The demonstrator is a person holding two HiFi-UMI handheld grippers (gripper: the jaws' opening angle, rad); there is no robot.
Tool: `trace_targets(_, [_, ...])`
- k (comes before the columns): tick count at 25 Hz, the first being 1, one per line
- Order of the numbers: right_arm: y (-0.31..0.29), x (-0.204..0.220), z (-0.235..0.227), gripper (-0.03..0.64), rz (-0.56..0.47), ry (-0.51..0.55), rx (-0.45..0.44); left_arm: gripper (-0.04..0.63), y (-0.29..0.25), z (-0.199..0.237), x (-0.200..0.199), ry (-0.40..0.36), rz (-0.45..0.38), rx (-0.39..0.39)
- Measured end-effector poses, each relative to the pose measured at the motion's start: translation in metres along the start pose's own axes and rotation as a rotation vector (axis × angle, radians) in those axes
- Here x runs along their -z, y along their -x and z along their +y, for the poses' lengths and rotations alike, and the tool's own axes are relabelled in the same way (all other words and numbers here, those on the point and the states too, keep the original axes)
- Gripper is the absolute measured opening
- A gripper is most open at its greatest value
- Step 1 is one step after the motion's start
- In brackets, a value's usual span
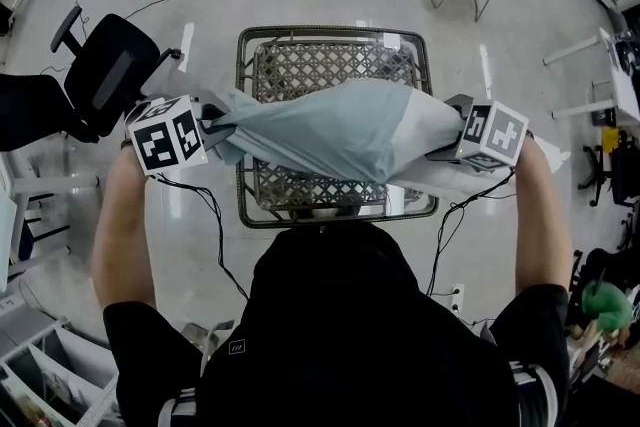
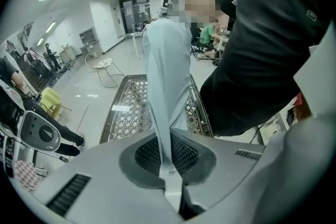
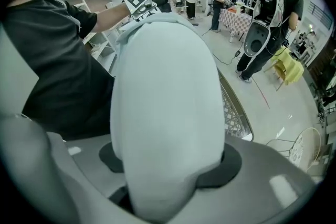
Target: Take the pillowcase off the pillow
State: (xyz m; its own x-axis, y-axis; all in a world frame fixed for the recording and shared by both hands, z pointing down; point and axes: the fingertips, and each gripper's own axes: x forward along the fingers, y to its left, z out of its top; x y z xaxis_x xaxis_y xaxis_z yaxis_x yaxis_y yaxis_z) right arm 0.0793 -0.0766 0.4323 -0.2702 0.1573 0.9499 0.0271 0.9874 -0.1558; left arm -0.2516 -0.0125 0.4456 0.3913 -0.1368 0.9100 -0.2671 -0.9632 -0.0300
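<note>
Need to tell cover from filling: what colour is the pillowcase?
The pillowcase is plain pale blue-grey; the pillow shows white at its bare end. Clearest in the head view.

Left tool [image 1: 212, 127] clamped shut, right tool [image 1: 443, 143] gripping with jaws half spread.

The pillowcase [image 1: 320, 130] is pale blue-grey, the pillow [image 1: 428, 127] white, the table [image 1: 330, 65] lattice-patterned.

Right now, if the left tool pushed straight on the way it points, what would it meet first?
The left tool pinches the pillowcase; past that fabric, probably the lattice table below, though depth is unclear.
</note>
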Motion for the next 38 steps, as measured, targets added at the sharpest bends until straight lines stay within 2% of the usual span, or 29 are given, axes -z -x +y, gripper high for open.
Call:
trace_targets(2, [-0.007,-0.001,0.0,0.308,0.006,-0.007,0.0,0.009,-0.006,0.0,-0.001,-0.014,0.026,-0.01])
trace_targets(4, [-0.014,-0.004,0.003,0.319,0.017,-0.011,0.002,0.031,-0.009,0.003,-0.01,-0.041,0.032,-0.054])
trace_targets(7, [-0.022,-0.01,0.007,0.333,0.035,0.014,0.004,0.163,-0.004,0.008,-0.042,-0.084,-0.026,-0.107])
trace_targets(10, [-0.031,-0.018,0.014,0.348,0.052,0.047,-0.002,0.224,0.002,0.01,-0.079,-0.128,-0.094,-0.126])
trace_targets(13, [-0.036,-0.022,0.018,0.357,0.067,0.064,-0.003,0.238,-0.001,0.007,-0.102,-0.173,-0.109,-0.104])
trace_targets(22, [-0.042,-0.027,0.022,0.373,0.063,0.059,0.022,0.242,-0.029,-0.005,-0.123,-0.222,-0.086,0.011])
trace_targets(25, [-0.043,-0.028,0.024,0.38,0.059,0.052,0.036,0.211,-0.033,-0.009,-0.123,-0.229,-0.063,0.049])
trace_targets(28, [-0.047,-0.03,0.026,0.398,0.053,0.057,0.049,0.175,-0.037,-0.011,-0.116,-0.242,-0.012,0.054])
trace_targets(31, [-0.052,-0.032,0.028,0.425,0.05,0.065,0.063,0.165,-0.039,-0.013,-0.11,-0.246,0.02,0.059])
trace_targets(35, [-0.047,-0.033,0.024,0.5,0.044,0.086,0.111,0.132,-0.037,-0.023,-0.11,-0.267,0.022,0.089])
trace_targets(38, [-0.049,-0.039,0.025,0.527,0.063,0.116,0.137,0.124,-0.037,-0.026,-0.106,-0.283,0.024,0.086])
